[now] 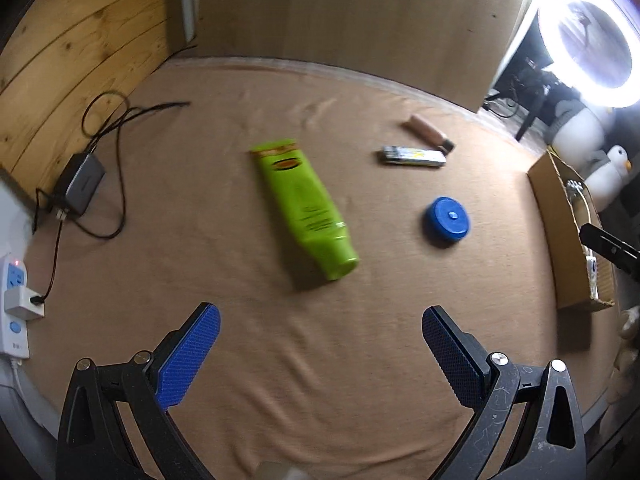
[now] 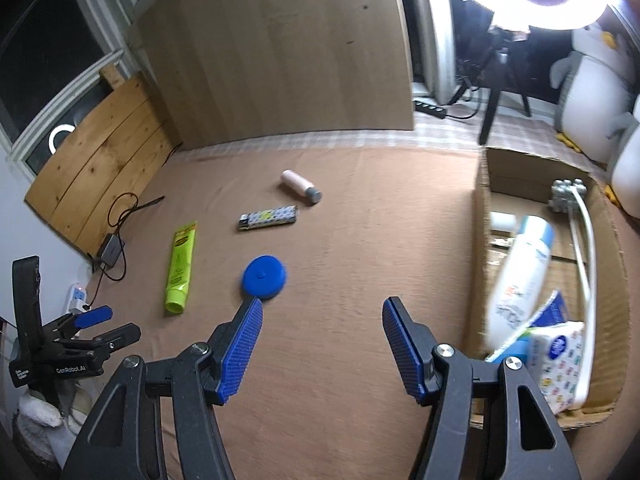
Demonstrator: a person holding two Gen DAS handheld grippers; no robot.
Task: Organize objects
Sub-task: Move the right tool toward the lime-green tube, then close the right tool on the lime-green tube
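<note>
On the brown cloth lie a green tube [image 1: 306, 208] [image 2: 181, 266], a blue round lid [image 1: 447, 221] [image 2: 264, 276], a patterned lighter [image 1: 414, 156] [image 2: 270, 218] and a small pink bottle [image 1: 430, 131] [image 2: 301, 186]. A cardboard box [image 2: 482, 216] [image 1: 554, 216] at the right holds a white bottle [image 2: 520, 276], tissue packs [image 2: 558, 356] and a white cable [image 2: 588, 240]. My left gripper [image 1: 320, 314] is open over bare cloth, short of the tube. My right gripper [image 2: 322, 306] is open, empty, between the lid and the box. The left gripper [image 2: 94, 318] also shows at the right wrist view's left edge.
A grey adapter [image 1: 82, 184] with black cables and a white power strip [image 1: 14, 308] lie at the left edge. Wooden boards [image 2: 272, 60] stand behind the cloth. A ring light [image 1: 592, 36] and plush penguins [image 2: 592, 72] are at the far right.
</note>
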